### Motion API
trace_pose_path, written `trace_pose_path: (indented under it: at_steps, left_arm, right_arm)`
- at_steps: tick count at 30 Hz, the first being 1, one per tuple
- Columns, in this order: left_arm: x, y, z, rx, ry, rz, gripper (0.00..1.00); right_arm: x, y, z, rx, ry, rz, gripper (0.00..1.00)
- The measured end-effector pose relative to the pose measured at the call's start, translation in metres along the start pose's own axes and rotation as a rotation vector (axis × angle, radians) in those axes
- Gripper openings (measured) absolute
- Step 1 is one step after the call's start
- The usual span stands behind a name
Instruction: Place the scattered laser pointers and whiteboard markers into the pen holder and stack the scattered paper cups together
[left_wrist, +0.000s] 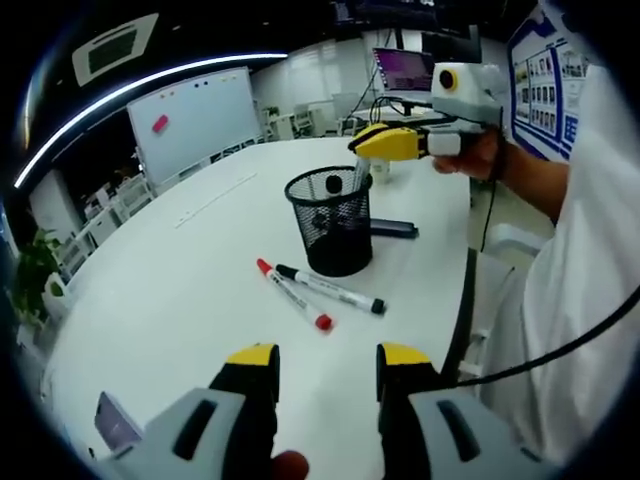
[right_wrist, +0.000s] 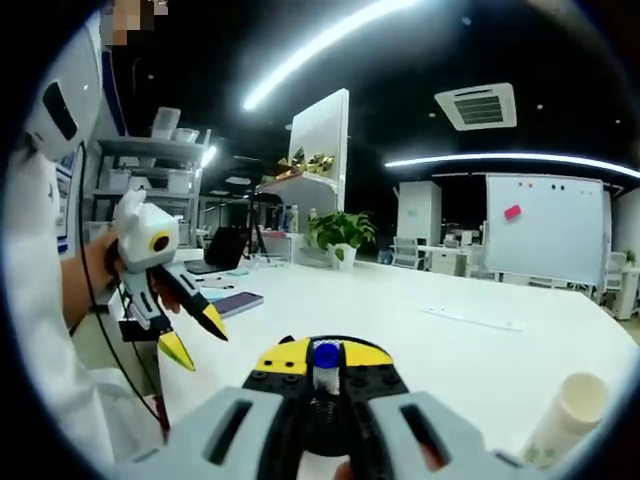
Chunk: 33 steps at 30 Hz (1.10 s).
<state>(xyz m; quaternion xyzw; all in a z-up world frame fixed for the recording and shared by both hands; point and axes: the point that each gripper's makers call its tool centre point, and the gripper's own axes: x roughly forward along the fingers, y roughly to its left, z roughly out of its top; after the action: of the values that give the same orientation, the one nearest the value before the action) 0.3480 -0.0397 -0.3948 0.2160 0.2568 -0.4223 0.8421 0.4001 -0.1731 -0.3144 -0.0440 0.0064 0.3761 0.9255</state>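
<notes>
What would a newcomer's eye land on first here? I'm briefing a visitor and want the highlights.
Probably the black mesh pen holder standing mid-table, with the right gripper poised just above it, shut on a blue-capped marker. Next, the two markers, red-capped and black-capped, lying side by side on the white table in front of the holder, beyond the open left gripper.

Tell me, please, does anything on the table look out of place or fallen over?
Two markers still lie loose on the white table beside the mesh pen holder: a red-capped marker and a black-capped marker. A dark flat object lies behind the holder. In the right gripper view a stack of paper cups looks tilted.
</notes>
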Motion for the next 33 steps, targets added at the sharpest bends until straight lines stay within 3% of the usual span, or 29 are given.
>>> trace_pose_path:
  at_steps: [15,33]
  left_arm:
    - [-0.0031,-0.0007,0.0027,0.014,-0.009,0.000,0.40]
    - [-0.0053,-0.0032,0.0047,0.018,-0.009,-0.006,0.40]
  right_arm:
    - [0.0017,-0.0022,-0.0011,0.024,-0.003,-0.011,0.10]
    - [0.0010,0.0026,0.0000,-0.005,-0.022,-0.009,0.11]
